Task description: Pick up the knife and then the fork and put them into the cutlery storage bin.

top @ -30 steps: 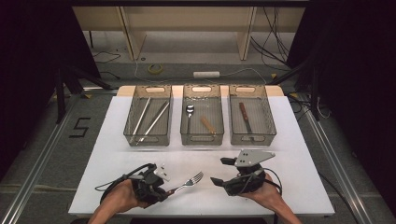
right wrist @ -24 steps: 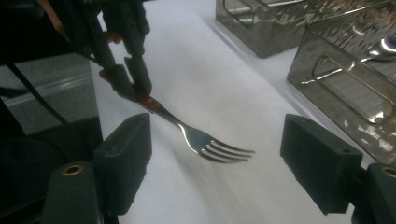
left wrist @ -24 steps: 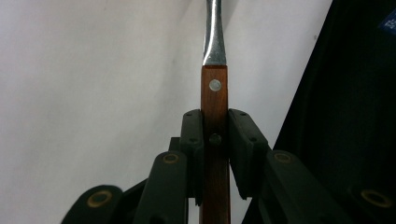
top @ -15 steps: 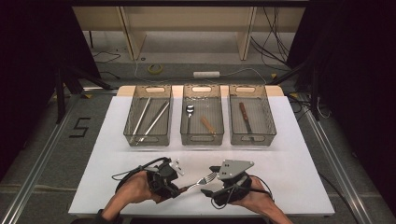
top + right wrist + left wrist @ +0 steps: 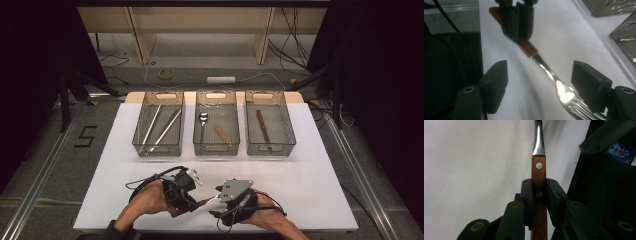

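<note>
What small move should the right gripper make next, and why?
Probably close the right gripper. Its jaws, just closing, stand apart around the metal head of the wooden-handled steel fork, touching nothing, while the left gripper is clamped on the handle.

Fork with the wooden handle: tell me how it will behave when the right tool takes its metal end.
The fork looks stiff, held out level without sagging. Its polished metal neck may slip between pads. The flat wooden handle, clamped in the left tool, probably won't roll.

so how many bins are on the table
3, in a row at the table's far side: left bin, middle bin, right bin. None seems hidden.
</note>
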